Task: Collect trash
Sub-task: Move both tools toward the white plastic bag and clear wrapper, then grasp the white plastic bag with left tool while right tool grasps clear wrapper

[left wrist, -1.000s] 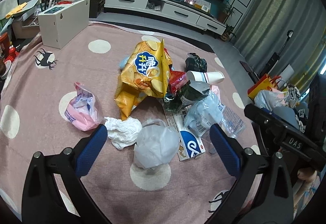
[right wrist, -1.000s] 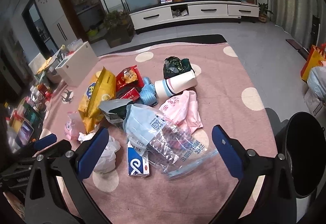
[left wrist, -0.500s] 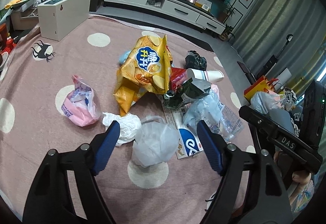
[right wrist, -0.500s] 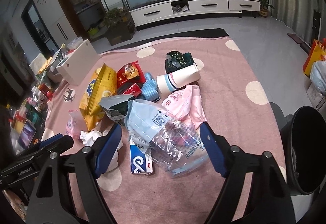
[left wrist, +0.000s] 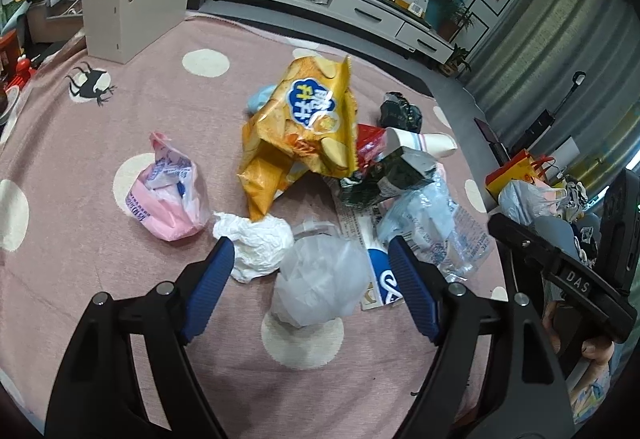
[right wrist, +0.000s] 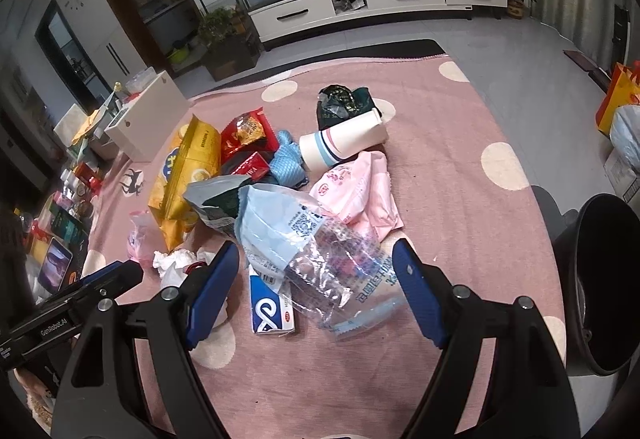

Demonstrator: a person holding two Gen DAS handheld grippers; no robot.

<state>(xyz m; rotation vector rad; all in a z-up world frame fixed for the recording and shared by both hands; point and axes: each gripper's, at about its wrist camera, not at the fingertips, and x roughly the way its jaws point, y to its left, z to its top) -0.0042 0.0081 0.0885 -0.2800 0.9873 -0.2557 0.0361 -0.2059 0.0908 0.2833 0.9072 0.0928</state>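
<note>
A heap of trash lies on a pink dotted rug [left wrist: 80, 167]. My left gripper [left wrist: 310, 259] is open above a translucent white plastic bag [left wrist: 320, 275], with crumpled white paper [left wrist: 256, 243] by its left finger. A yellow chip bag [left wrist: 304, 127], a pink bag [left wrist: 168, 195] and a blue-and-white box [left wrist: 384, 279] lie around it. My right gripper [right wrist: 316, 267] is open above a clear crinkled plastic bag [right wrist: 336, 259] and the blue-and-white box [right wrist: 270, 309]. A paper cup [right wrist: 344, 145] and pink wrapper [right wrist: 360, 191] lie beyond.
A black trash bin [right wrist: 600, 279] stands at the right edge of the rug. A white box [left wrist: 132, 11] stands at the rug's far left corner. A white TV cabinet [right wrist: 376, 3] runs along the far wall. Bags [left wrist: 528, 179] sit off the rug's right side.
Both grippers have narrowed their openings and moved forward and down toward the trash heap. The trash has not moved.
</note>
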